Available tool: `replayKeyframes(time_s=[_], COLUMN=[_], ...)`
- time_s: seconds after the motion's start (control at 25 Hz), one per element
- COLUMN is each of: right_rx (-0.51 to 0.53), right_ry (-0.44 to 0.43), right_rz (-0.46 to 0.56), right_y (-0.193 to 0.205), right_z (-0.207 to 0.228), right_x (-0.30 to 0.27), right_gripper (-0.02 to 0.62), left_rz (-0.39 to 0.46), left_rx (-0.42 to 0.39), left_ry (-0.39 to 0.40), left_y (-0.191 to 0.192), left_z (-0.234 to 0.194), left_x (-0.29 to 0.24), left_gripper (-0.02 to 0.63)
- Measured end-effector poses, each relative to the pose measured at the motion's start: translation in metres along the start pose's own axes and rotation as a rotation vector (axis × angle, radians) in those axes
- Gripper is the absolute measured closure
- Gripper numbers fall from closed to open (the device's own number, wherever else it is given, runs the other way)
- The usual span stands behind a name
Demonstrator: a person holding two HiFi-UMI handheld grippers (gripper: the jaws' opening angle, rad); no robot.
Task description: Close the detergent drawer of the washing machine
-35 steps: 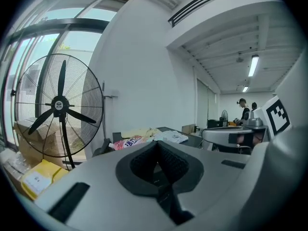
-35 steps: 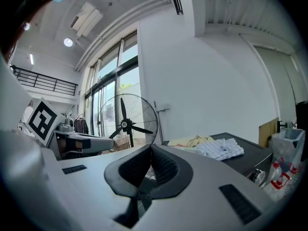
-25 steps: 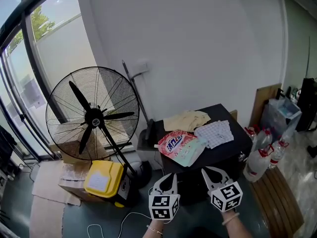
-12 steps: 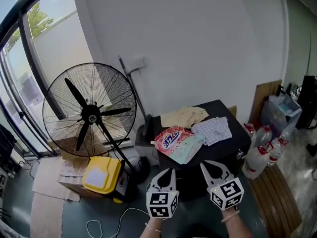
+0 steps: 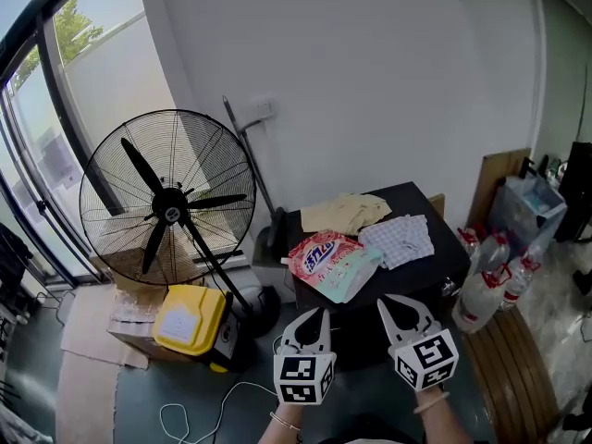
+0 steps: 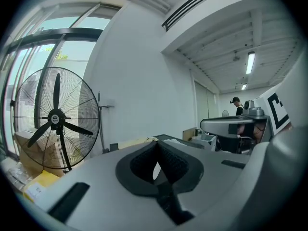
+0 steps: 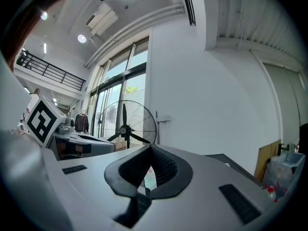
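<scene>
Both tools are hovering low at the near edge of the scene, side by side and pointing away from the person. The left tool (image 5: pixel 313 320) is holding its jaws together at the tips with nothing between them, and the right tool (image 5: pixel 400 308) is doing the same. Just beyond them a black box-shaped machine (image 5: pixel 446 268) is standing by the far wall, right of a large fan (image 5: pixel 166 213). It is carrying a detergent bag (image 5: pixel 324 262), a beige cloth (image 5: pixel 344 213) and a checked cloth (image 5: pixel 400 241). Its detergent drawer cannot be made out from here.
</scene>
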State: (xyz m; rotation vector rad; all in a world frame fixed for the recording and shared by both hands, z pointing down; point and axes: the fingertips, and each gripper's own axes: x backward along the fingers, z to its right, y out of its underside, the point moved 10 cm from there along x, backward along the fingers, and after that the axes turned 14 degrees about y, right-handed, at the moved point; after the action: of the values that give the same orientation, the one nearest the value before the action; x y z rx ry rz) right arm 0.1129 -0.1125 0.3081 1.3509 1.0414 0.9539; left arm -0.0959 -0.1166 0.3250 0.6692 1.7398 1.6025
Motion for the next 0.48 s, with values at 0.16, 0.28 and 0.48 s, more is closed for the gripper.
replayKeyframes(time_s=[0.16, 0.28, 0.48], right_rx=[0.000, 0.003, 0.006], right_ry=[0.002, 0.008, 0.021], right_rz=[0.004, 0.008, 0.014], right_y=[-0.0009, -0.0019, -0.0026], right_z=[0.0019, 0.0045, 0.0092], right_x=[-0.0009, 0.0000, 0.0008], right_gripper=[0.571, 0.571, 0.571], left_rz=[0.003, 0.004, 0.003], left_rx=[-0.001, 0.003, -0.005], left_ry=[-0.002, 0.000, -0.002], left_y=[-0.0016, -0.0022, -0.0027], left_z=[-0.0005, -0.0003, -0.0004], left_x=[-0.0009, -0.0011, -0.0024], left_gripper=[0.591, 0.591, 0.591])
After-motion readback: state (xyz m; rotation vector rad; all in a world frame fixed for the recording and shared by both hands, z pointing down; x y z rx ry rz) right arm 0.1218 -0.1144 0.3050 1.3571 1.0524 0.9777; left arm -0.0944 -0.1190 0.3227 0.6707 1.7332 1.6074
